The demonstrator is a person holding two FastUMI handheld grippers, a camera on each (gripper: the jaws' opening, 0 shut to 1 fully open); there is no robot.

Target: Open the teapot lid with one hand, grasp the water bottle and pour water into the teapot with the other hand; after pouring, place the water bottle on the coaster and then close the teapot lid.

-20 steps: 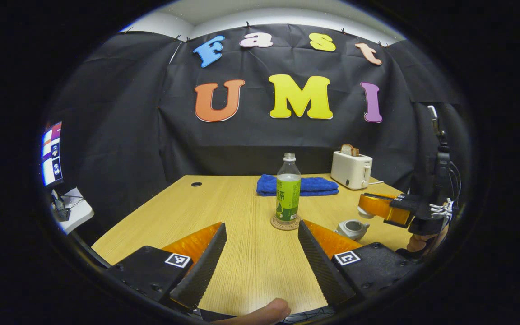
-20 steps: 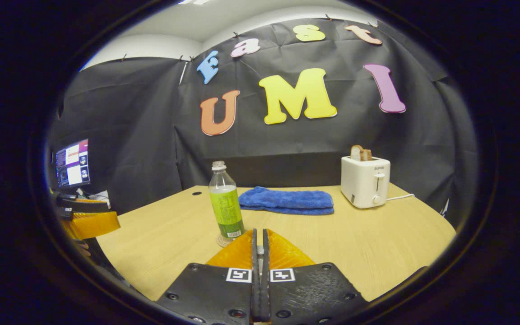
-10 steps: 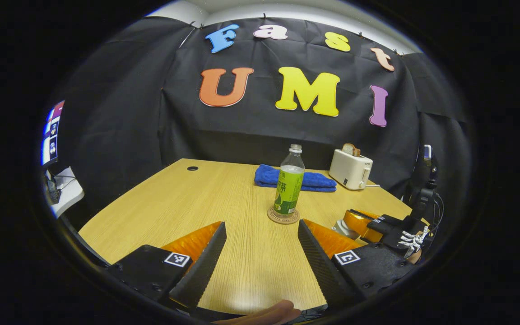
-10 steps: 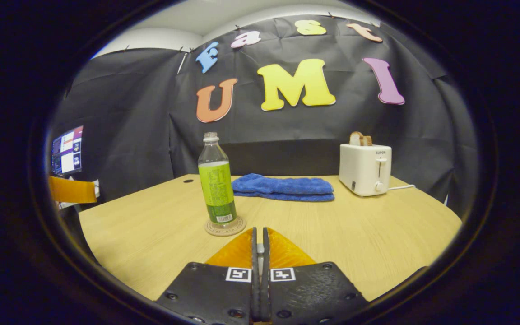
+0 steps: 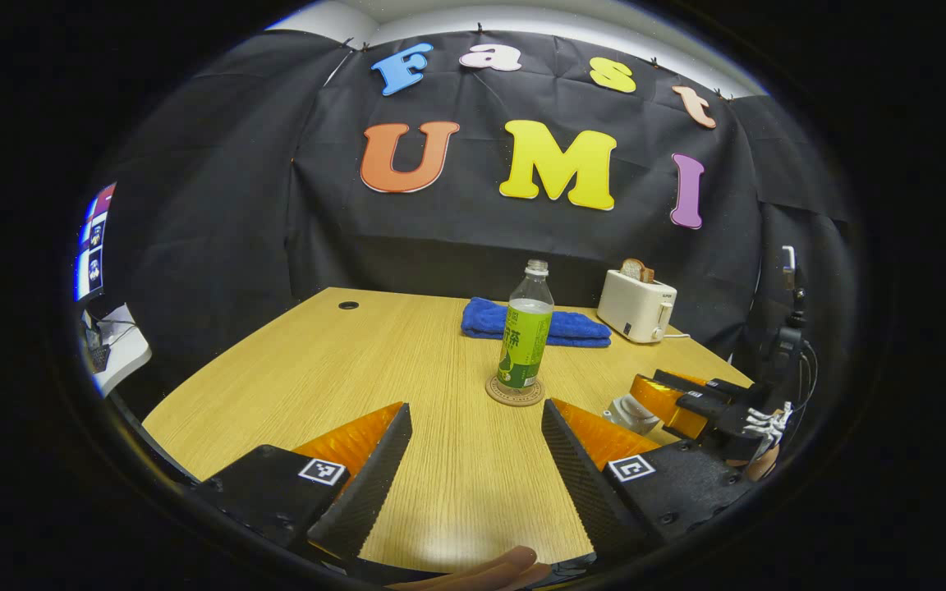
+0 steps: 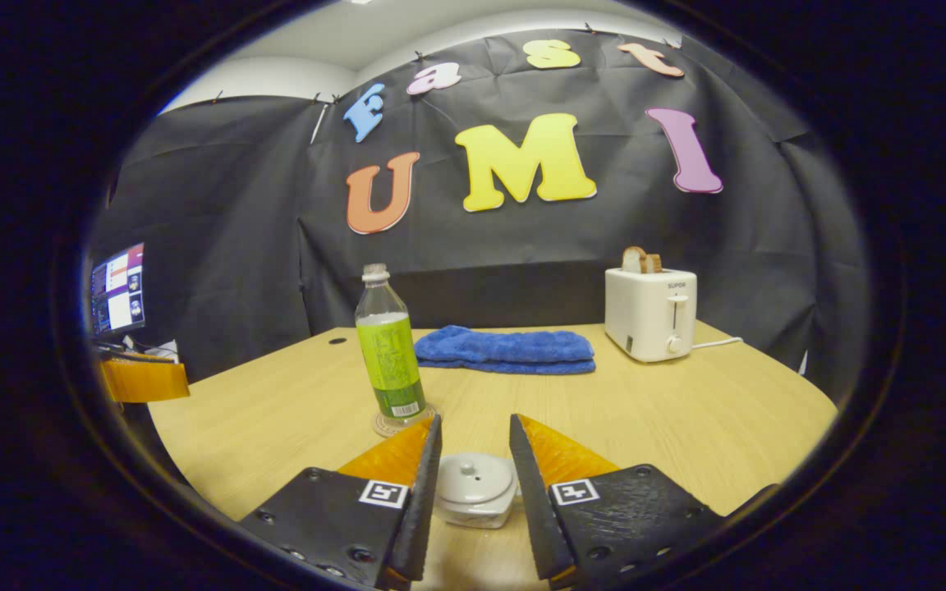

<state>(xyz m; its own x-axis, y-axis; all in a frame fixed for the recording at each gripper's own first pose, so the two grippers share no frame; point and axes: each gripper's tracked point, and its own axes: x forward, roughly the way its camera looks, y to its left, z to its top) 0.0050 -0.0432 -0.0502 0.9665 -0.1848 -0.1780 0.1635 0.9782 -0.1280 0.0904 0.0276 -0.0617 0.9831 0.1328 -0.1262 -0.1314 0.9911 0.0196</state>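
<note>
Teapot (image 6: 475, 490), small, white ceramic, lidded, sits between my parted right tongs (image 6: 473, 460), untouched. Withdraw straight back without clipping the lid knob. My left tongs (image 5: 473, 447) gape empty; green-labelled clear plastic bottle (image 5: 524, 336) stands ahead.

A staged recording booth is indicated: a wooden table (image 6: 686, 419) is enclosed by pinned black cloth (image 6: 218, 246), and a monitor (image 6: 117, 287) is seen alongside.
</note>
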